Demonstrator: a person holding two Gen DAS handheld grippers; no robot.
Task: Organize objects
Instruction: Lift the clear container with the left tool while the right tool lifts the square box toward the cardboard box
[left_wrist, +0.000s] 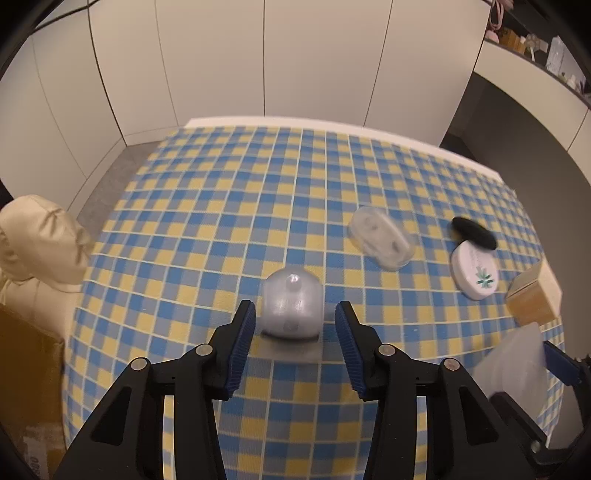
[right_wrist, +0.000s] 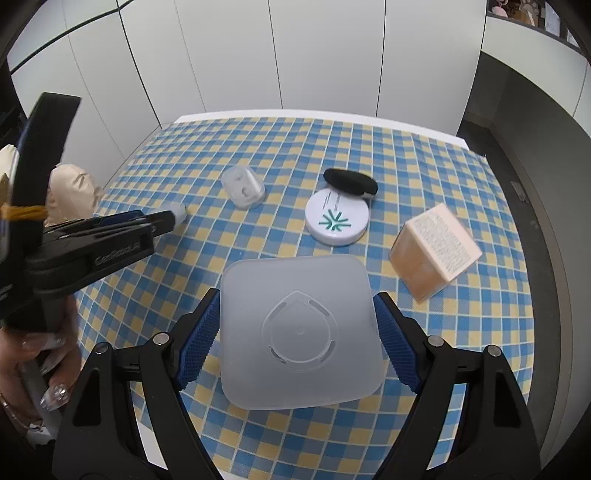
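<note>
Your right gripper (right_wrist: 297, 328) pinches the frosted square container (right_wrist: 299, 332), pads pressed on both its sides, above the checked tablecloth (right_wrist: 369, 147). Beyond the container lie the round white tin (right_wrist: 337, 218), black oval (right_wrist: 350, 181) and tan box (right_wrist: 436, 251). Your left gripper (left_wrist: 295, 332), fingers spread, stands clear of the silver ball (left_wrist: 291, 302).

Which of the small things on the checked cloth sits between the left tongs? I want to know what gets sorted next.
The silvery rounded object, between the left tongs, pads not pressing. The clear oval case, white disc and tan box lie farther right.
</note>
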